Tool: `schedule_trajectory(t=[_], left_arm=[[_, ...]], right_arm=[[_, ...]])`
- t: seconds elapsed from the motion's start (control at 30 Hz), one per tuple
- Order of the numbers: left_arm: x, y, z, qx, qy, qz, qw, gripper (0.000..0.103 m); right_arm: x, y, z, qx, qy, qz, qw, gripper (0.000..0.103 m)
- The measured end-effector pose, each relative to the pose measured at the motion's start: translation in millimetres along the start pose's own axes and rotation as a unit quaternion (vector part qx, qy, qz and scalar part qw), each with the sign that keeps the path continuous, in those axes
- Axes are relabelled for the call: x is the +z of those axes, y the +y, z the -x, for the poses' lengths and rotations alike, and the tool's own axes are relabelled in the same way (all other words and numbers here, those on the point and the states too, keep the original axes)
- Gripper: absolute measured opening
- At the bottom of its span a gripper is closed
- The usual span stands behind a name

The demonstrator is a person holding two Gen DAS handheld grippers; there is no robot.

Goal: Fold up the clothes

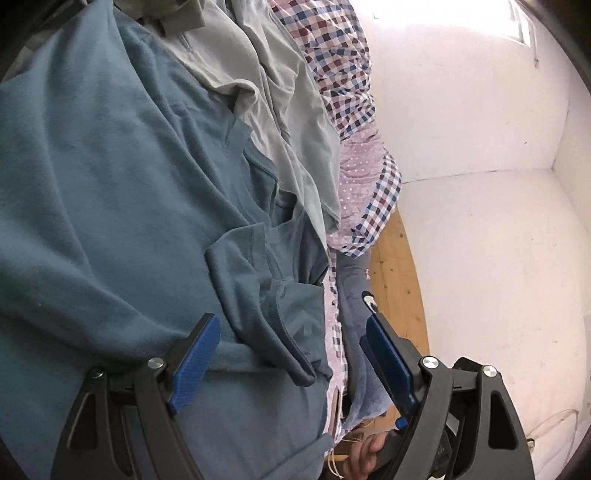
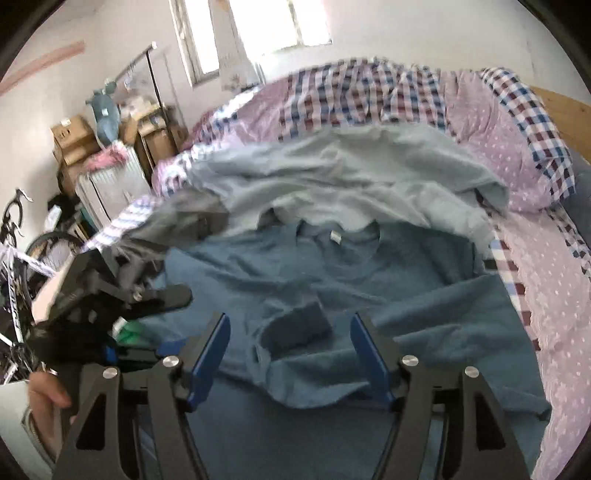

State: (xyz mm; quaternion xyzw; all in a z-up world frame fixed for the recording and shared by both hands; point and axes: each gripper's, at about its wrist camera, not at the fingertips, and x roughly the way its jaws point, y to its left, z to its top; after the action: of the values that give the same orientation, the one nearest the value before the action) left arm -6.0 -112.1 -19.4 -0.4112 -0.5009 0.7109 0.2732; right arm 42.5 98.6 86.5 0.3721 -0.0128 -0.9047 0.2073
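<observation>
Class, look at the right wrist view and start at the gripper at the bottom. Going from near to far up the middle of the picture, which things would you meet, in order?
Right gripper → blue-teal shirt → pale grey-green garment → checked and pink dotted bedding → window.

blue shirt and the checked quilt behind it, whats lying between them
A pale grey-green garment lies bunched between the blue shirt and the checked quilt. The right wrist view shows it best.
</observation>
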Motion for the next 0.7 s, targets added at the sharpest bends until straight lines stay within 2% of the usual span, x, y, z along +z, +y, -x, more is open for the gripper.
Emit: schedule_trajectory(t=[0.1,0.27,0.43,0.53,0.63,0.67,0.7], left_arm=[[0.3,-0.6,-1.2,-0.001,0.0,-0.004,1.0,0.084],[4.6,1.0,1.0,0.001,-0.015,0.001,0.9999,0.084],[7.4,0.0,4.8,0.031,-0.044,-0.013,0.9985,0.084],[5.4,-5.7,6.9,0.059,-0.054,-0.038,0.9961,0.084],[2.2,-12.3,11.7,0.077,-0.065,-0.064,0.9928,0.084],[0.3,-13.9,15.6,0.077,-0.066,-0.072,0.9923,0.084],[0.1,-15.5,16.9,0.076,-0.066,-0.076,0.992,0.084]], right_arm=[[-6.9,4.8,-14.0,0.014,0.014,0.012,1.0,0.071],[-4.3,-5.9,-45.1,0.007,0.024,-0.03,0.999,0.071],[10.0,-22.5,-65.5,-0.01,0.042,-0.08,0.996,0.068],[9.5,-34.2,-80.3,0.002,0.066,-0.133,0.989,0.058],[7.5,-35.5,-90.7,0.007,0.08,-0.157,0.984,0.045],[7.6,-32.3,-93.1,0.007,0.081,-0.152,0.985,0.039],[7.5,-29.7,-95.6,0.008,0.082,-0.149,0.985,0.026]])
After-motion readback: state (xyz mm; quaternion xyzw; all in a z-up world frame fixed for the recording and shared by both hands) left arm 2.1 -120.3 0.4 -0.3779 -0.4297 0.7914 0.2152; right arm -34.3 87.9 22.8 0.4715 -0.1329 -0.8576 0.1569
